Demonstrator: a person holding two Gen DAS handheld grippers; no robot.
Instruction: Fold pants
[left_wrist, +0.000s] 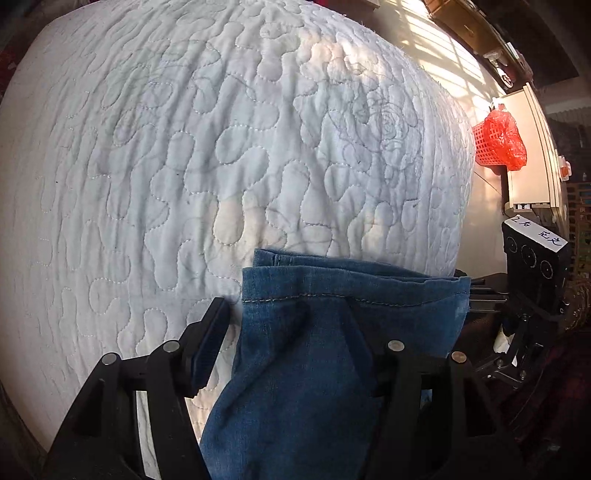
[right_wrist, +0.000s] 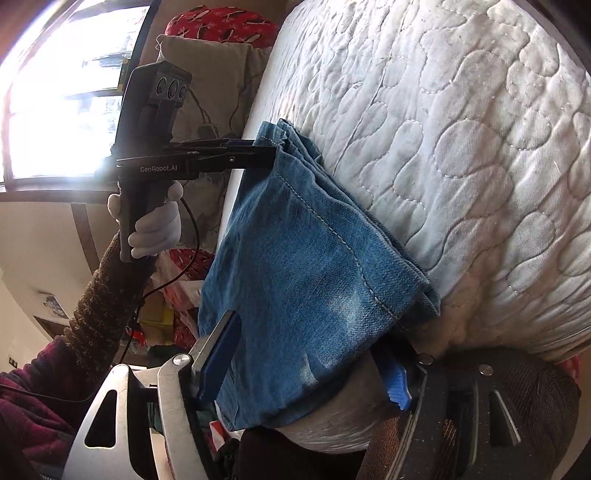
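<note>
- The jeans (left_wrist: 306, 362) hang folded over the near edge of a white quilt (left_wrist: 221, 147) on the bed, hems lying on top.
- Left tool (left_wrist: 288, 339): jaws apart, denim draped between them — one finger (left_wrist: 208, 343) stands clear beside the cloth, the other is under it.
- Right tool (right_wrist: 306, 365): jaws spread wide around the hanging denim; blue pads (right_wrist: 218, 362) stand off the cloth.
- A white-gloved hand (right_wrist: 155, 225) holds the left tool's handle in the right view.
- A red basket (left_wrist: 496, 142) hangs beyond the bed.
</note>
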